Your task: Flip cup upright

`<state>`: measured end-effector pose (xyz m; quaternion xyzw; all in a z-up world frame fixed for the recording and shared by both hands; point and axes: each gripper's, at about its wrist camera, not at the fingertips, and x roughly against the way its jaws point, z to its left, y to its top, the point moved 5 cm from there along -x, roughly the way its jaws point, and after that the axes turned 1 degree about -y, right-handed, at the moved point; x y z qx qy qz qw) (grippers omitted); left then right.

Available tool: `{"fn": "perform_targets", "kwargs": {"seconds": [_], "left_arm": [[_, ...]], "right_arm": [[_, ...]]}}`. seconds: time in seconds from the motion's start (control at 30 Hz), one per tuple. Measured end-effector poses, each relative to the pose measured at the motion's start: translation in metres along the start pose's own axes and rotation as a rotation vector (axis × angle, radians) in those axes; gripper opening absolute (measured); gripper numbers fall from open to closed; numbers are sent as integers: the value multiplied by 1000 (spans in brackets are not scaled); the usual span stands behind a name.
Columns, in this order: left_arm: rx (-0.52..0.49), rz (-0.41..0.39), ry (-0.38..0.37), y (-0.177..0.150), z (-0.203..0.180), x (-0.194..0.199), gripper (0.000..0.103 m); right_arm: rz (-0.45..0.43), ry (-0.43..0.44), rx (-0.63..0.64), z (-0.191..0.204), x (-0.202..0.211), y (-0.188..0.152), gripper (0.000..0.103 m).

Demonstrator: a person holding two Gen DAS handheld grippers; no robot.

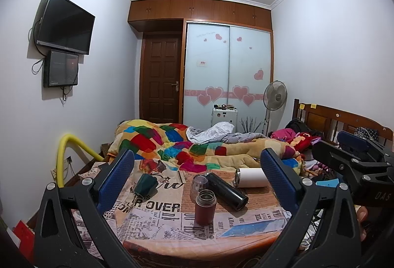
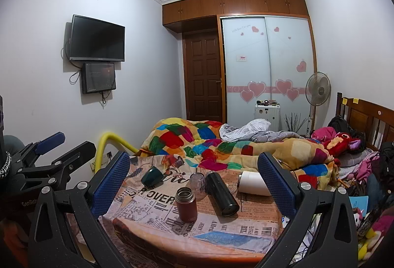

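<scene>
On the newspaper-print tablecloth (image 1: 157,206) a red-brown flask (image 1: 205,206) stands upright, mouth open; it also shows in the right wrist view (image 2: 186,204). A black flask (image 1: 227,191) (image 2: 222,193) lies on its side behind it. A white cup (image 1: 251,177) (image 2: 254,183) lies on its side at the back right. A dark green cup (image 1: 145,184) (image 2: 152,176) lies tipped at the back left. A small clear glass (image 1: 199,184) (image 2: 197,180) stands upside down. My left gripper (image 1: 197,181) and right gripper (image 2: 194,179) are both open and empty, short of the cups.
The table's near edge (image 1: 197,247) is rounded. Behind it is a bed with a colourful quilt (image 1: 187,144) and a wooden headboard (image 1: 344,120). A yellow hose (image 1: 66,152) rises at the left. My right gripper shows at the right of the left wrist view (image 1: 357,157).
</scene>
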<state>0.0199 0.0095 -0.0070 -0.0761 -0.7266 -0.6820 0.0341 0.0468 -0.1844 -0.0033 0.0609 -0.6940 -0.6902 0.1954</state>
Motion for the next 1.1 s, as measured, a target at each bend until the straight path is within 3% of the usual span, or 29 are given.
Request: {"fn": "perform_targets", "kwargs": {"seconds": [0.83,1.1], "left_arm": [[-2,9,-14,-1,-8,-1,103],[19,18,-2,-4,5,-4,103]], "right_arm": [[3,-12,-1,-11,0,2,103],[20,-11,7,-6,-9,0,103]]}}
